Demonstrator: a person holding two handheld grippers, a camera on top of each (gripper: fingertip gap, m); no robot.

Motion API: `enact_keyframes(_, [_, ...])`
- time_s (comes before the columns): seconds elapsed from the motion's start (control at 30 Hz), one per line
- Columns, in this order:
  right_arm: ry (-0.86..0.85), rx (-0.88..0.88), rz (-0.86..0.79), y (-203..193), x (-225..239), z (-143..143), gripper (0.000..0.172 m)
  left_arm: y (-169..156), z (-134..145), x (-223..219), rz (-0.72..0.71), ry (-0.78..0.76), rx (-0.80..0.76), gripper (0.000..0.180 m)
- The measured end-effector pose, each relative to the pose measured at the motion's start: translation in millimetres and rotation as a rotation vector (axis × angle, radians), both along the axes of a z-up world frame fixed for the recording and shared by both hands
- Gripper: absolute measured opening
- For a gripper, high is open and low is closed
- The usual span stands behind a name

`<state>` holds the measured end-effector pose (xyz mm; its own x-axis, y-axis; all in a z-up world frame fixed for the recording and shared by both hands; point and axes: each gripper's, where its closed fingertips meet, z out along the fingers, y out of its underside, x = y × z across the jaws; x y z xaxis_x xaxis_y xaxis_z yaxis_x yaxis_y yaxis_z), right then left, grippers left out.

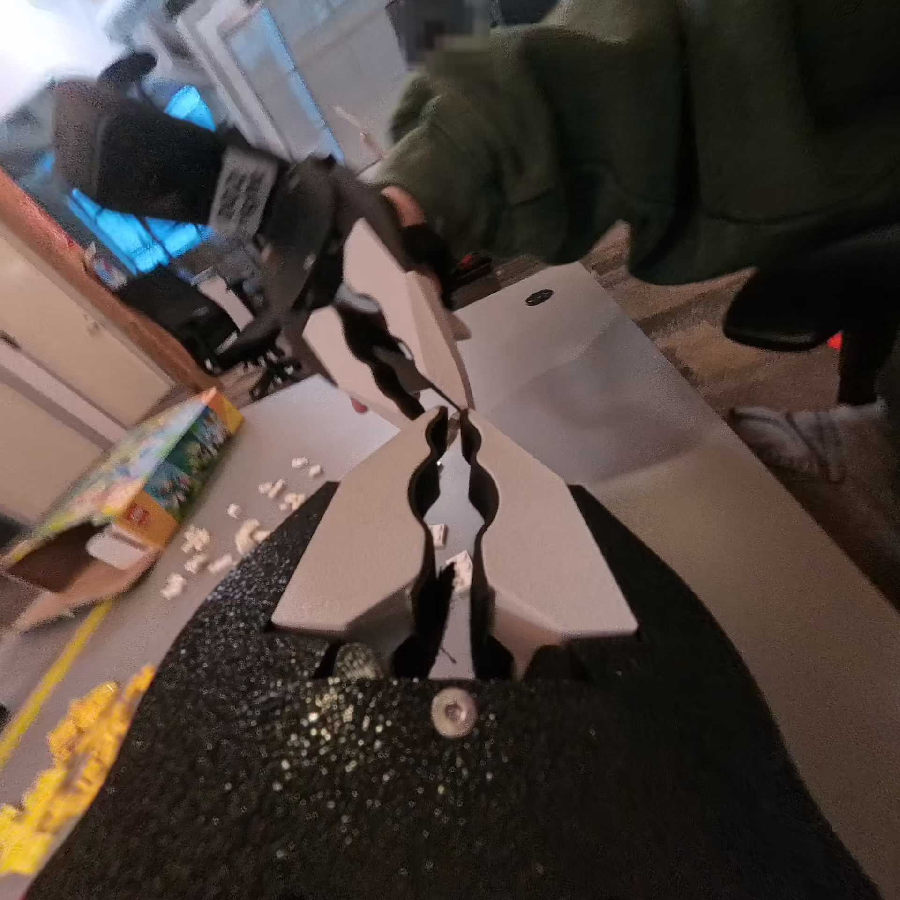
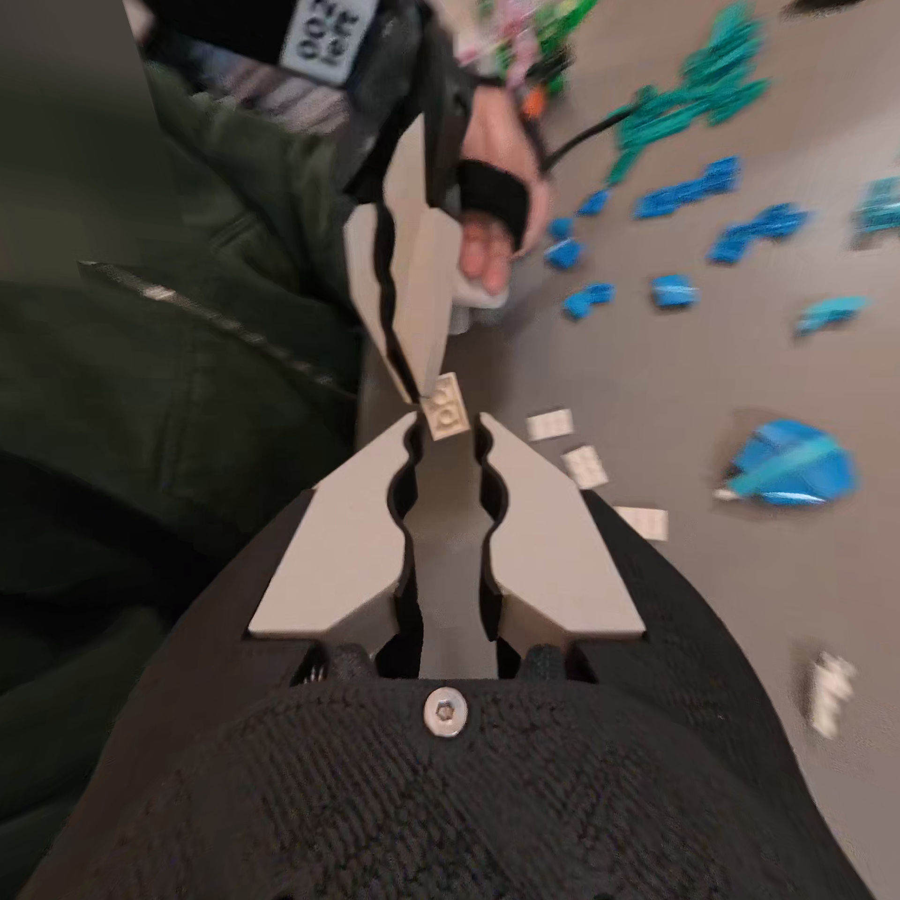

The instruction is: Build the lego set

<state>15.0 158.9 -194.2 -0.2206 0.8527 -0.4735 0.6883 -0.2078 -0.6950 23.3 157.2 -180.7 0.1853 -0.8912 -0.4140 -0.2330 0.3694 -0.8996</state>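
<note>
- We saw the left gripper (image 2: pixel 414 397) pinching one edge of a small white studded plate (image 2: pixel 447 408), its jaws nearly together on that thin edge, the plate lifted off the grey surface (image 2: pixel 682 389).
- We found the right gripper (image 2: pixel 448 420) tip to tip with it, its jaws narrowly parted; the plate's free end hung between the fingertips (we saw a gap on each side, so no pad pressed on it).
- From the left wrist view the plate showed only as a pale sliver (image 1: pixel 455 428) at the fingertips, with the right gripper meeting it from beyond.
- We noted more white plates (image 2: pixel 550 424) lying loose just beside the right gripper, and blue pieces (image 2: pixel 798 465) and teal pieces (image 2: pixel 706 102) well apart on the surface.
- We also saw a colourful box (image 1: pixel 160 467), scattered white pieces (image 1: pixel 243 535) and a yellow heap (image 1: pixel 63 759) on the left gripper's side.
- A person in a green jacket (image 1: pixel 633 136) held both grippers.
</note>
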Motion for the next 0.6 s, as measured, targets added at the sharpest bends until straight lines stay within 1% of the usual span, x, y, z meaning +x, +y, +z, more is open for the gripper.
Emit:
enact_keyframes(0.03, [0.022, 0.091, -0.085, 9, -2, 1, 0.033, 6, 2, -1, 0.028, -0.033, -0.074, 0.002])
enact_keyframes(0.07, [0.059, 0.227, -0.153, 18, -3, 4, 0.038, 12, 5, -3, 0.041, -0.082, -0.17, 0.002])
enact_keyframes(0.1, [0.101, 0.406, -0.203, 25, -2, 9, 0.04, 15, 9, -5, 0.033, -0.136, -0.281, 0.002])
enact_keyframes(0.17, [0.145, 0.83, -0.233, 27, 1, 18, 0.037, 20, 16, -10, -0.003, -0.256, -0.509, 0.002])
enact_keyframes(0.23, [0.104, 1.233, -0.214, 23, 2, 23, 0.033, 21, 18, -12, -0.052, -0.332, -0.707, 0.001])
enact_keyframes(0.27, [0.063, 1.375, -0.2, 19, 1, 23, 0.031, 21, 17, -12, -0.071, -0.355, -0.794, 0.001])
enact_keyframes(0.3, [0.015, 1.473, -0.184, 16, 1, 21, 0.031, 18, 18, -10, -0.108, -0.376, -0.872, 0.001])
enact_keyframes(0.37, [-0.05, 1.585, -0.172, 11, -1, 15, 0.028, 14, 18, -6, -0.153, -0.413, -0.973, 0.001])
enact_keyframes(0.4, [-0.059, 1.614, -0.188, 10, -1, 15, 0.021, 13, 17, -5, -0.163, -0.418, -1.001, 0.001])
enact_keyframes(0.43, [-0.067, 1.633, -0.211, 9, 0, 16, 0.017, 11, 16, -3, -0.173, -0.421, -1.029, 0.001])
enact_keyframes(0.53, [-0.066, 1.646, -0.274, 7, 3, 18, 0.016, 8, 18, -1, -0.211, -0.442, -1.095, 0.001])
enact_keyframes(0.6, [-0.065, 1.625, -0.303, 5, 6, 16, 0.016, 7, 16, 2, -0.21, -0.441, -1.096, 0.001])
